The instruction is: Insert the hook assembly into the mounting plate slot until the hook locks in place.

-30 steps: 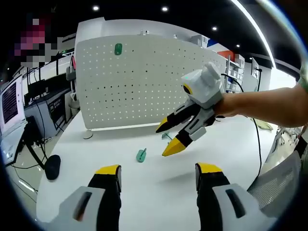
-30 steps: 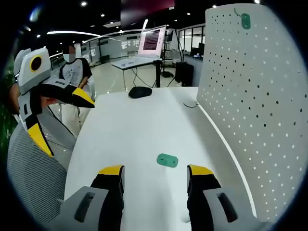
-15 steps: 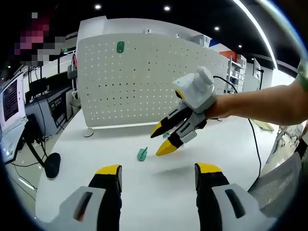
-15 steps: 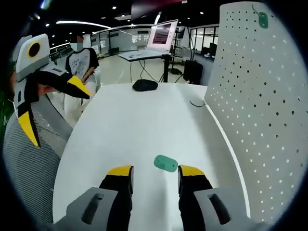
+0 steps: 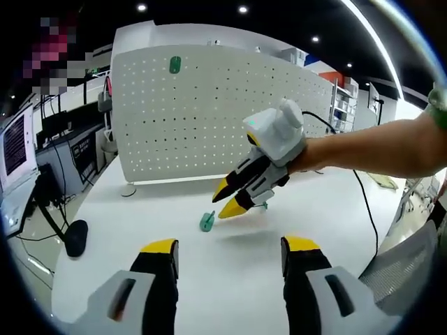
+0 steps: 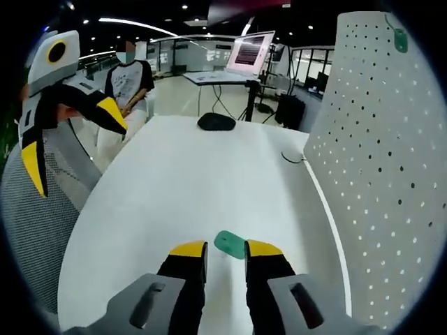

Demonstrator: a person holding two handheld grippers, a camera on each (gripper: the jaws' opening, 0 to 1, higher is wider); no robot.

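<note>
Both grippers (image 5: 225, 199) — white housings, black jaws, yellow tips; forearm (image 5: 377, 146) bare.

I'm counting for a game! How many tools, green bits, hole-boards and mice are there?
Tools: 2, left and right
Green plastic pieces: 3, one on the pegboard, one on the table, one half hidden behind the right tool
Pegboard: 1
Black mouse: 1
Total: 7

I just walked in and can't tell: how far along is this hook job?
Early. One green piece already sits high on the white pegboard. In hand: the right gripper, jaws narrowed, is at the green hook piece lying on the white table, not visibly gripping it. The left gripper waits open. Left: lifting that piece and locking it into the pegboard.
</note>
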